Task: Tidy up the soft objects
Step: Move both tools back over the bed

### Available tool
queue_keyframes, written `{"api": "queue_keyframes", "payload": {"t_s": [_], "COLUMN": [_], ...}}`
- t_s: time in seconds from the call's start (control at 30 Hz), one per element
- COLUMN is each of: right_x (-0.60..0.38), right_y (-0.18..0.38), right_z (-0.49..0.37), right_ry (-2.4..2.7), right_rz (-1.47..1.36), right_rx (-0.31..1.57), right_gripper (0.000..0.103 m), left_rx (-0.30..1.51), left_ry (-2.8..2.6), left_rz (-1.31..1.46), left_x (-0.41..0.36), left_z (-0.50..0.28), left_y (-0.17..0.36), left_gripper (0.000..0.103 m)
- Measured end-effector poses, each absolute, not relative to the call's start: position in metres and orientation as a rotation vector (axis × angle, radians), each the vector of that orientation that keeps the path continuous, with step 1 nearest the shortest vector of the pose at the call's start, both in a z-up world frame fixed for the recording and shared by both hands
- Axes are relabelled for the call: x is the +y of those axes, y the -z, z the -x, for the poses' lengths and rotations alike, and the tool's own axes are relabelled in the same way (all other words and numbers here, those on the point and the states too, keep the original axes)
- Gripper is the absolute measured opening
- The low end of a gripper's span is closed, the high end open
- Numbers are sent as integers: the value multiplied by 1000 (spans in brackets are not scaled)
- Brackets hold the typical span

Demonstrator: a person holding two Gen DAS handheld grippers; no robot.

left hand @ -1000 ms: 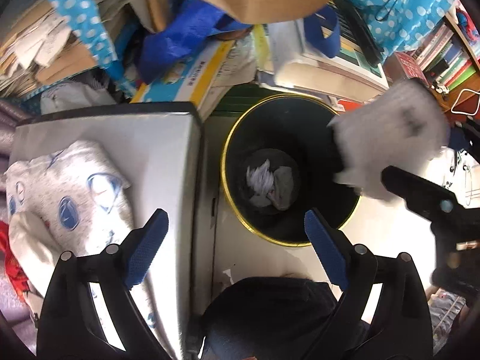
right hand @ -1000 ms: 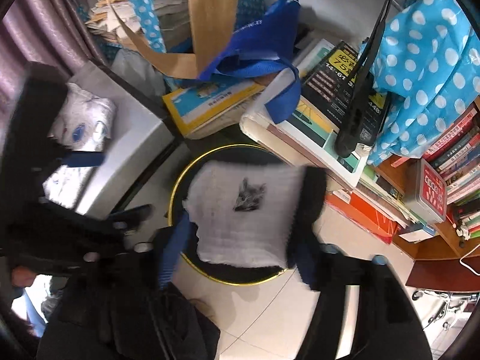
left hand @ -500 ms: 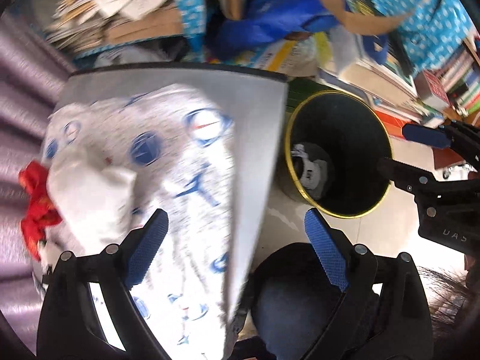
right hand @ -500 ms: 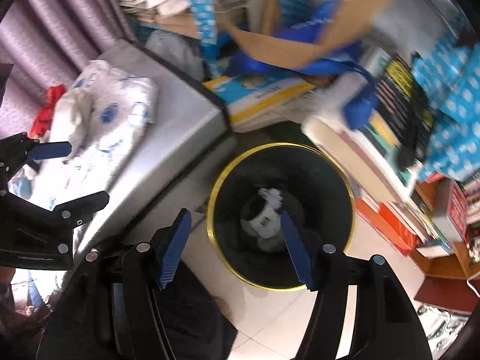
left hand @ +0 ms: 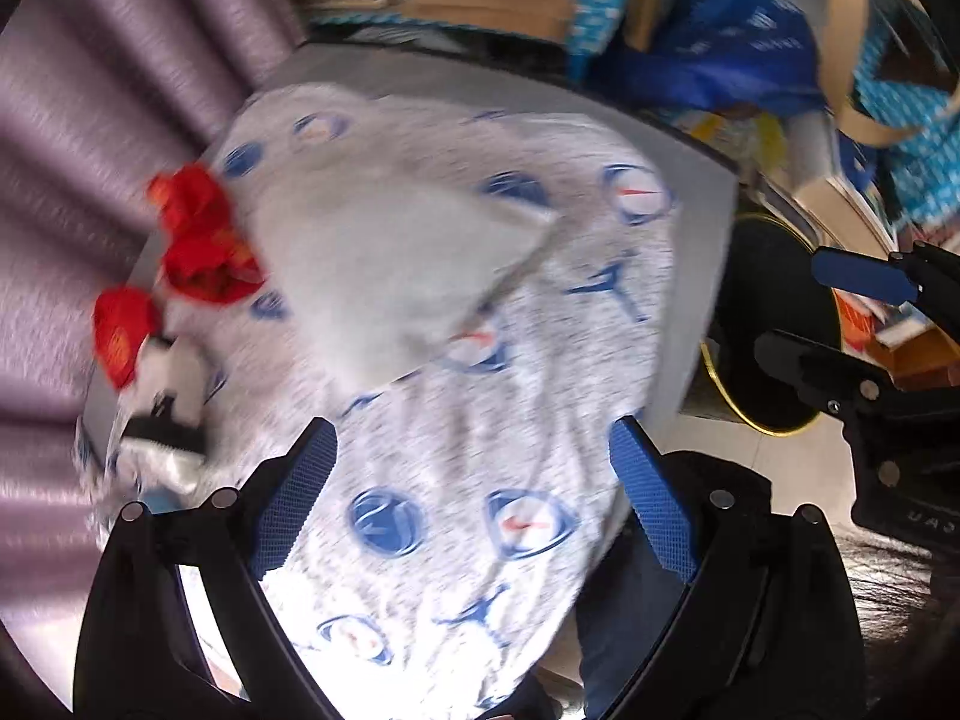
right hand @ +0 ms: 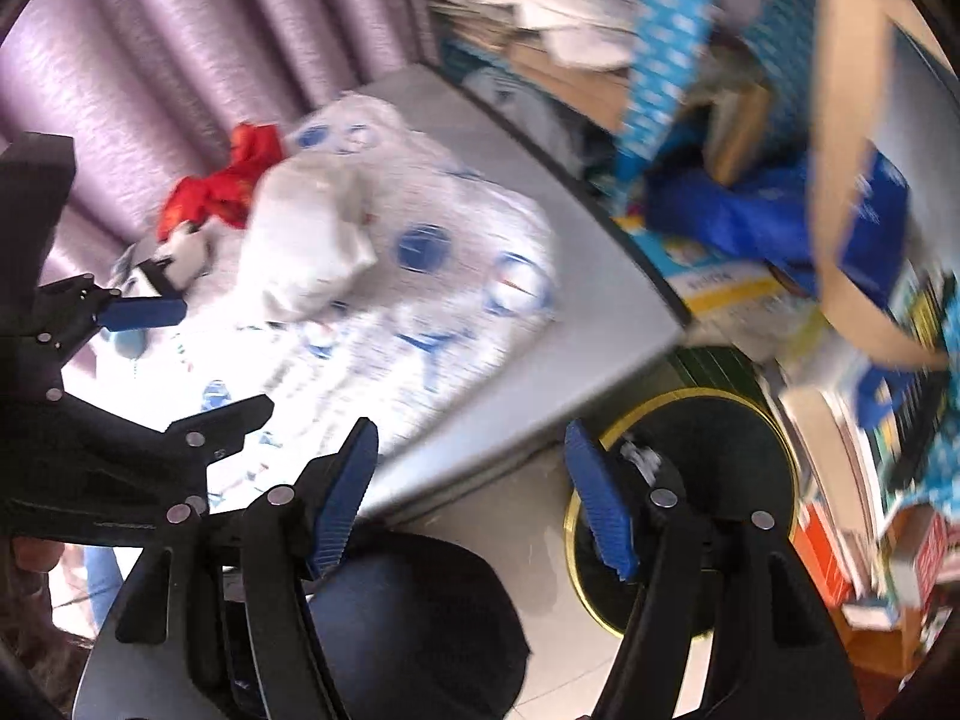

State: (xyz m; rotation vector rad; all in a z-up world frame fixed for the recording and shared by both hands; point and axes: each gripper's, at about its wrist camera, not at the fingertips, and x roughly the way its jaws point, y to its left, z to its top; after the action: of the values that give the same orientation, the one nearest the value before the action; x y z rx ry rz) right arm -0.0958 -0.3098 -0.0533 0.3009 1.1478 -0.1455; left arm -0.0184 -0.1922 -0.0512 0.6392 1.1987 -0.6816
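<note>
While both jaws gape empty, the left hand-held gripper (left hand: 474, 498) hangs over the printed cloth (left hand: 480, 420); the right hand-held gripper (right hand: 474, 492) nears the bin (right hand: 720, 438).

Cloth pile (left hand: 456, 324) beneath left tool (left hand: 474, 504)

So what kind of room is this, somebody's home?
Probably a cluttered room at home: purple curtains, books and paper stacks piled on the floor, and a gold-rimmed bin beside a table.
</note>
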Motion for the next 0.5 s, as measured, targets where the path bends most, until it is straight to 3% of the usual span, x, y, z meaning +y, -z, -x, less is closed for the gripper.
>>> {"api": "queue_keyframes", "payload": {"t_s": [0.5], "right_x": [-190], "right_y": [45], "right_z": [17], "right_ry": [-126], "right_rz": [-148], "right_rx": [1147], "right_gripper": [63], "left_rx": [1228], "left_ry": [431], "left_rz": [-480], "left_x": [-72], "left_z": [-24], "left_y": [40], "left_gripper": [90]}}
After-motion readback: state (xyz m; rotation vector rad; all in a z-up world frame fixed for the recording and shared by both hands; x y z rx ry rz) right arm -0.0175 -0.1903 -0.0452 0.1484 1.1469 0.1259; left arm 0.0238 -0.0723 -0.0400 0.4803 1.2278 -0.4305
